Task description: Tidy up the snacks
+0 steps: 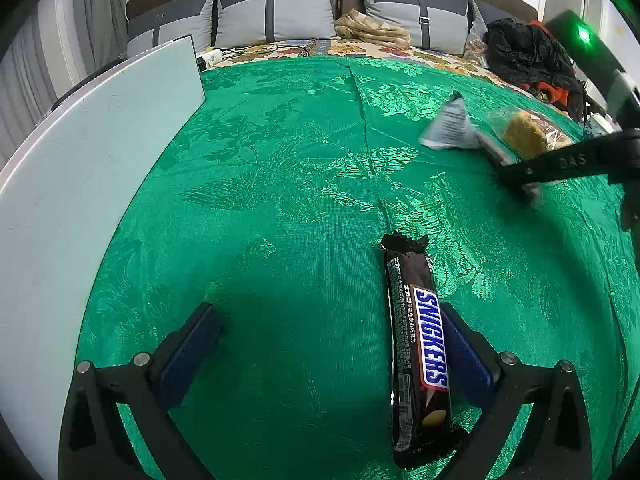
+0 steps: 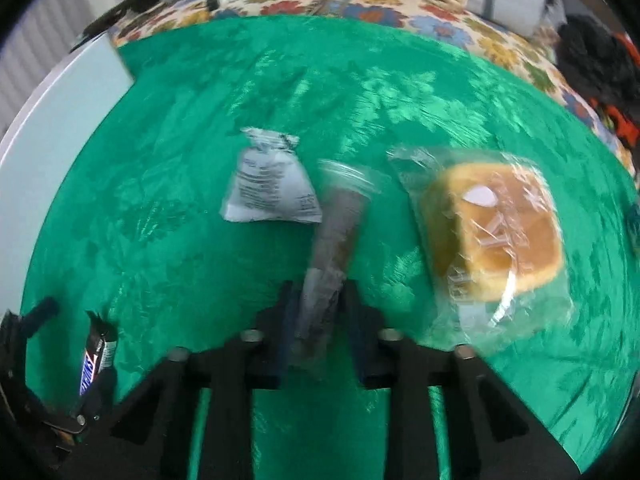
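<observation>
Your right hand-held gripper (image 2: 316, 320) squeezes a thin grey snack pack (image 2: 328, 248), your left hand-held gripper (image 1: 332, 344) waits wide open by the Snickers bar (image 1: 420, 340), so most snacks still need sorting.

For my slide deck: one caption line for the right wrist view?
Right gripper shut on a slim grey snack packet, between a white sachet and a wrapped cake.

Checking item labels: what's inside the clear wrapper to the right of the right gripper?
Inside the clear wrapper sits one golden-yellow block, apparently sponge cake, with a small white patch on top. Its underside is hidden. The wrapper lies on the green cloth.
</observation>
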